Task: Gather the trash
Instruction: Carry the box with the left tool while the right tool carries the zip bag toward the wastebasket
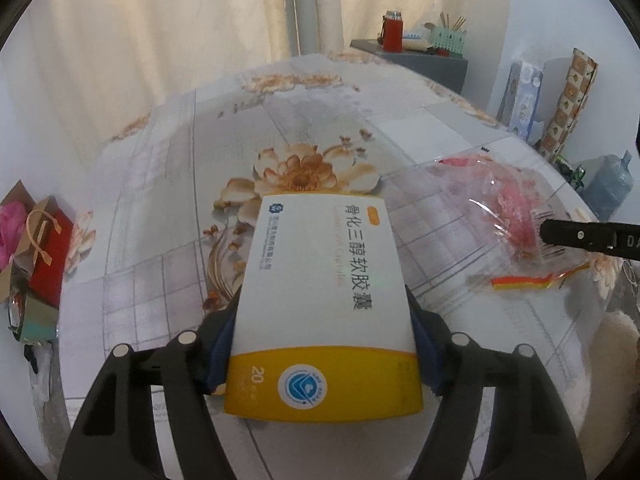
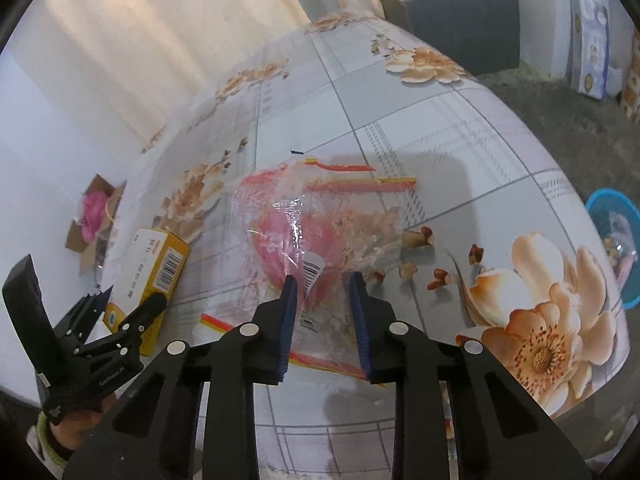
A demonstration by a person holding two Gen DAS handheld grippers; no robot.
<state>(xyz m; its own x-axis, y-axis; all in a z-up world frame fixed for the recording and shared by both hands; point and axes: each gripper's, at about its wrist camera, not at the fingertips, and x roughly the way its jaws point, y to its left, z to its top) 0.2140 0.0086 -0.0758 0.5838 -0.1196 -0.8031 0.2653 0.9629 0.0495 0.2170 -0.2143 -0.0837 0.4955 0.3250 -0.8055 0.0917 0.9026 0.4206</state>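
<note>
My left gripper (image 1: pixel 320 344) is shut on a white and yellow medicine box (image 1: pixel 320 300), its blue pads pressed on the box's two sides just above the flowered tablecloth (image 1: pixel 168 240). The box also shows in the right wrist view (image 2: pixel 160 264), with the left gripper (image 2: pixel 132 308) on it. A crumpled clear plastic bag with pink and red print (image 2: pixel 316 232) lies on the table; it also shows in the left wrist view (image 1: pixel 508 216). My right gripper (image 2: pixel 322 284) is open, its blue pads either side of the bag's near edge. Its tip shows in the left wrist view (image 1: pixel 552 236).
A blue basket (image 2: pixel 616 240) with items stands on the floor beyond the table's right edge. A cardboard box with pink material (image 2: pixel 92 220) sits on the floor at left. A grey cabinet (image 2: pixel 456 20) stands past the table's far end. Boxes (image 1: pixel 560 100) lean on the right wall.
</note>
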